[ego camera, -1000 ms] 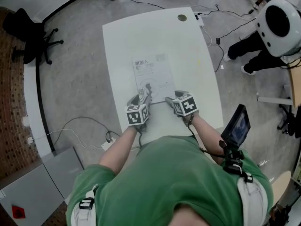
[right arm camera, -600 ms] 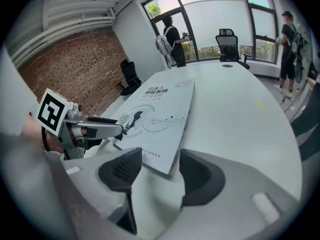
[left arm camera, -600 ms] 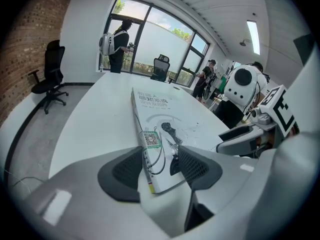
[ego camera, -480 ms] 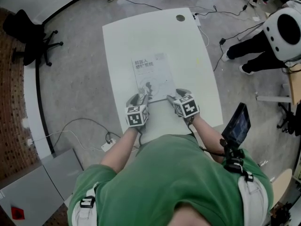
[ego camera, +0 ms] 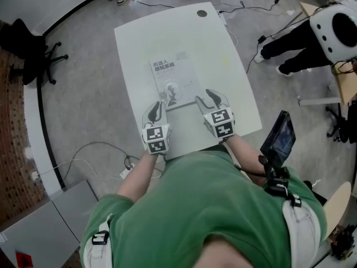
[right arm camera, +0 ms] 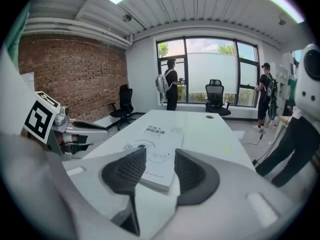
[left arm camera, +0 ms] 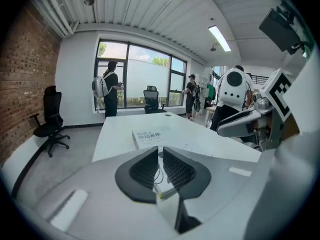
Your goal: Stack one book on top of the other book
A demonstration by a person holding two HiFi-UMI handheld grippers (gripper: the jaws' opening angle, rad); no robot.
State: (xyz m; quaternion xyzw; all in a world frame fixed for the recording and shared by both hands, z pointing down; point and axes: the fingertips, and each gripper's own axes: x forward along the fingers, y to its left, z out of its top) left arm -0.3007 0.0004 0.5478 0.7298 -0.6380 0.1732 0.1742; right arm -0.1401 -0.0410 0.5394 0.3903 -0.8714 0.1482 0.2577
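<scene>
Book (ego camera: 173, 82) lies flat, cover up, approx. mid white table (ego camera: 195, 38), long side running away from the person. Cover is pale w/ dark print at the far end. In the left gripper view its side looks thick; can't tell if it's one vol. or two.

Left gripper (ego camera: 155, 108) sits at the book's near-left corner. Its jaws have just been closing and are now nearly together, only a slit left, w/ nothing pinched. Right gripper (ego camera: 207, 97) is at the near-right corner. Its jaws have just been closing a bit but are spread wide. The book shows beyond the gap and the pads aren't on it. Both grippers tilt down toward the book, held by a person in a green shirt (ego camera: 206, 205).

Further out: round grommet (ego camera: 201, 13) at the table's far end, dark screen (ego camera: 280, 143) by the person's right arm, black office chair (ego camera: 28, 46) on the floor to the left, cables (ego camera: 95, 155) on grey floor.
</scene>
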